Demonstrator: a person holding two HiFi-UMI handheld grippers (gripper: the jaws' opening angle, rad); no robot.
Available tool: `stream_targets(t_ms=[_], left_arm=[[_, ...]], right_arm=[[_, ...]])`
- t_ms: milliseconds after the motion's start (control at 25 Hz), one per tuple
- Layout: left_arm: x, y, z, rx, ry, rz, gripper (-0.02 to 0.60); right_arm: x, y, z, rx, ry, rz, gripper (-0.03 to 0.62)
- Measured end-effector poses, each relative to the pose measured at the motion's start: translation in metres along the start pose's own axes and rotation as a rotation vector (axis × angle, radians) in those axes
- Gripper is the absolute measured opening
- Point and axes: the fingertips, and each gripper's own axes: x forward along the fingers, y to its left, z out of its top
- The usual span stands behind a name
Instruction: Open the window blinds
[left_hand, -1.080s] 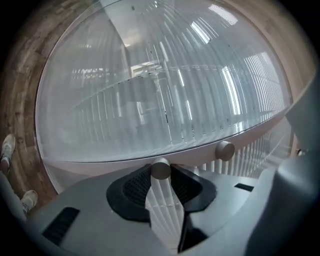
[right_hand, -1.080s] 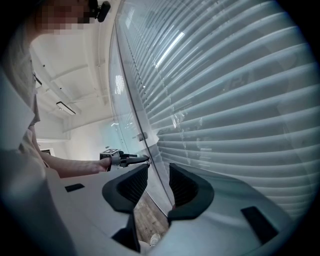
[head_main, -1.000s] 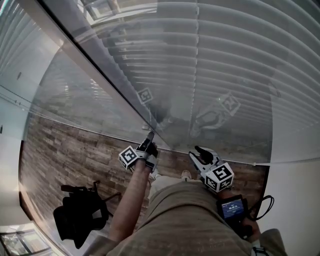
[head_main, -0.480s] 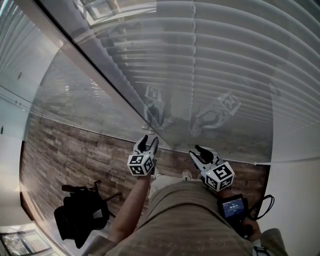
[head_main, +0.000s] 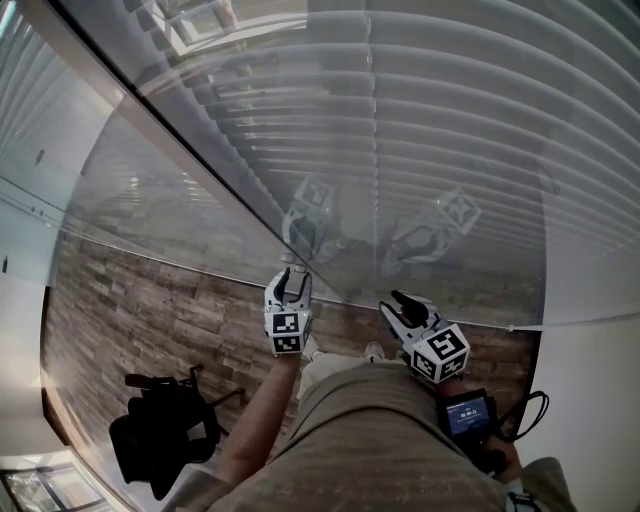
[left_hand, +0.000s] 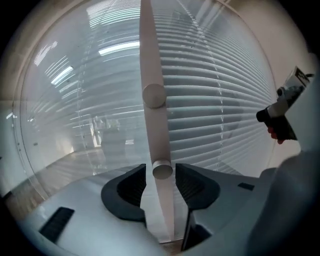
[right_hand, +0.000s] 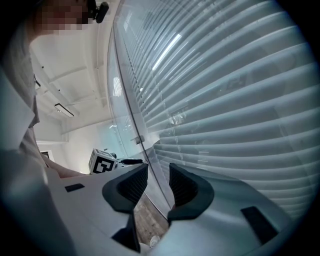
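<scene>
Blinds (head_main: 480, 130): horizontal slats behind the glass (head_main: 170, 190), filling the far and right side of the scene. They are thin and light and cannot be touched directly, so they have to be worked from a control.
Knob (left_hand: 162, 170): a small round white piece on the upright white strip (left_hand: 149, 55). It looks like the turning control for the slats, though the view is too distorted to be sure.
Handling: probably stiff, smooth plastic that turns with little force. It is best pinched across its round sides and rolled, since the pads could slip on it.
Left gripper (head_main: 290, 285): at the glass, pointing slightly down. Its jaws are closing, with the knob between them and a thin gap on each side.
Right gripper (head_main: 395, 305): near the glass to the right, pointing slightly down, with its jaws apart and nothing held.
</scene>
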Motion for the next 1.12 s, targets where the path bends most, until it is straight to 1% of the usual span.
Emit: stream_targets(t_ms=[120, 200, 240, 480, 680, 920, 1120], left_arm=[[0.0022, -0.0004, -0.0024, 0.041, 0.014, 0.015, 0.158], [0.0039, -0.0012, -0.005, 0.071, 0.024, 0.024, 0.144], [0.0048, -0.0013, -0.0061, 0.073, 0.028, 0.027, 0.14], [0.0061, -0.0019, -0.008, 0.027, 0.026, 0.017, 0.137], [0.0045, -0.0005, -0.0068, -0.033, 0.016, -0.004, 0.135], [0.0035, -0.0029, -0.0081, -0.138, 0.003, -0.04, 0.135], [0.0027, -0.0019, -0.006, -0.244, 0.008, -0.071, 0.135]], right_arm=[[0.0008, -0.0005, -0.0011, 0.002, 0.0, -0.001, 0.143], [0.0016, -0.0004, -0.0023, 0.003, 0.001, -0.001, 0.143], [0.0019, -0.0008, -0.0026, 0.003, 0.001, -0.002, 0.143], [-0.0005, -0.0051, -0.0034, 0.009, -0.004, -0.011, 0.143], [0.0, -0.0055, -0.0038, 0.012, -0.001, -0.011, 0.143], [-0.0014, -0.005, -0.0062, 0.012, 0.004, -0.005, 0.143], [0.0004, -0.0038, -0.0055, 0.01, 0.008, 0.001, 0.143]])
